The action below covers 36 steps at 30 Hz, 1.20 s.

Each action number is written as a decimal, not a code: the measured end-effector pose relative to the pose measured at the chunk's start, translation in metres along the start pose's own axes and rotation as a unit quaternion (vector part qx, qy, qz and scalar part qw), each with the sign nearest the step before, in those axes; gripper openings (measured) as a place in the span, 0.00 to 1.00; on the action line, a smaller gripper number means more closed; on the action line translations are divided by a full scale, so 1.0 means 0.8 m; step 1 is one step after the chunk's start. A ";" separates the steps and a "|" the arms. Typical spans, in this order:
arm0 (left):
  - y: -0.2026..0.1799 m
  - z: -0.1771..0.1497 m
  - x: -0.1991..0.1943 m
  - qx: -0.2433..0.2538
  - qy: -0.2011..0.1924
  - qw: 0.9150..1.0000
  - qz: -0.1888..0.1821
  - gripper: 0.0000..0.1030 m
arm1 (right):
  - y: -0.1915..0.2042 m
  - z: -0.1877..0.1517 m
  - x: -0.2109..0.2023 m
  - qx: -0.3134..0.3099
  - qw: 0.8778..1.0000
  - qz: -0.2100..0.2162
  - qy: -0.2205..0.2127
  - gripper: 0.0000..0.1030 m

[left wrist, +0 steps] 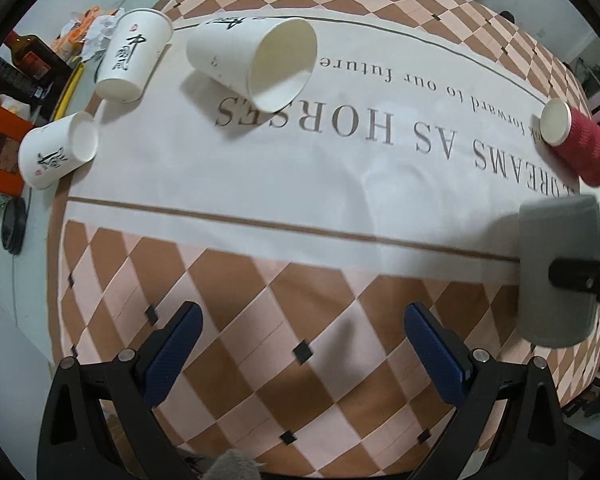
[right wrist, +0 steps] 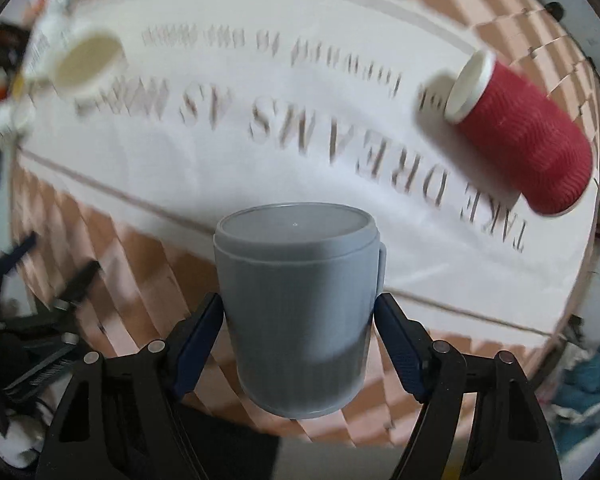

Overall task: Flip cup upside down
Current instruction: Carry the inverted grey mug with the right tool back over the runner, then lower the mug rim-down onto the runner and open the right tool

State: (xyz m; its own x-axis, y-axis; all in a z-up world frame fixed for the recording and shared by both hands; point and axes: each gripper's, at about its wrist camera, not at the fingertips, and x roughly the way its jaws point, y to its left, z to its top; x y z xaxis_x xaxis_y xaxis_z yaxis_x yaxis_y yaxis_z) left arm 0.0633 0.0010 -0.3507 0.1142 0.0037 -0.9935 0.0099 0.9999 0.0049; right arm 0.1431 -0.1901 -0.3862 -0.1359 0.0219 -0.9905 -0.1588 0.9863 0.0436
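Grey cup [right wrist: 300, 312] is clamped between the fingers of the right claw [right wrist: 300, 320], held above the tabletop [right wrist: 300, 128], closed base facing the camera. Flip judged underway; setting down remains. Left claw [left wrist: 300, 344] is spread, nothing held.

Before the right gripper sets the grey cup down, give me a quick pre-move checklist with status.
1. Grip: right gripper shut on the grey cup, a pad on each side of its wall. Ok.
2. Orientation: closed flat end faces up in the right wrist view, so the cup looks inverted. Ok.
3. Landing spot: tablecloth below and ahead shows bare. Ok.
4. Neighbours: red cup lies on its side, apart from the grey cup. Ok.
5. Left gripper: open, holds nothing, off to the side. Ok.
6. Height of the cup's rim above the cloth: rim hidden, view motion-blurred. Cannot tell.
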 end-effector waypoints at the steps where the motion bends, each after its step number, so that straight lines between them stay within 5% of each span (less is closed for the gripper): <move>1: -0.001 0.004 0.002 -0.002 -0.001 1.000 -0.001 1.00 | -0.002 -0.002 -0.010 0.012 0.999 0.009 -0.036 0.77; 5: -0.008 0.028 0.010 -0.008 -0.010 1.000 -0.010 1.00 | -0.009 -0.004 -0.035 0.056 0.985 0.039 -0.158 0.77; 9: -0.023 0.053 0.018 -0.004 -0.029 1.000 -0.006 1.00 | 0.008 -0.002 -0.047 0.076 0.956 0.032 -0.282 0.77; 13: -0.033 0.066 0.023 0.001 -0.038 0.999 -0.003 1.00 | 0.021 -0.015 -0.035 0.085 0.936 0.018 -0.342 0.77; 17: -0.045 0.070 0.026 0.011 -0.041 0.999 0.008 1.00 | 0.023 -0.036 -0.028 0.077 0.928 0.009 -0.364 0.77; 30: -0.036 0.048 0.003 0.033 -0.061 0.997 0.024 1.00 | 0.031 -0.093 -0.006 0.101 0.940 -0.001 -0.325 0.77; 36: -0.020 0.019 -0.045 0.045 -0.087 0.995 0.020 1.00 | 0.028 -0.129 -0.027 0.129 0.941 -0.038 -0.312 0.88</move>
State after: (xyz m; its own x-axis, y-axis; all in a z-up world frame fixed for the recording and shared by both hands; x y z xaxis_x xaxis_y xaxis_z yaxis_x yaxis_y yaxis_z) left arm 0.0742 -0.0156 -0.3129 0.2869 0.0337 -0.9574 0.0893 0.9941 0.0618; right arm 0.0419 -0.1855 -0.3508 0.4786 -0.0383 -0.8772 0.1089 0.9939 0.0161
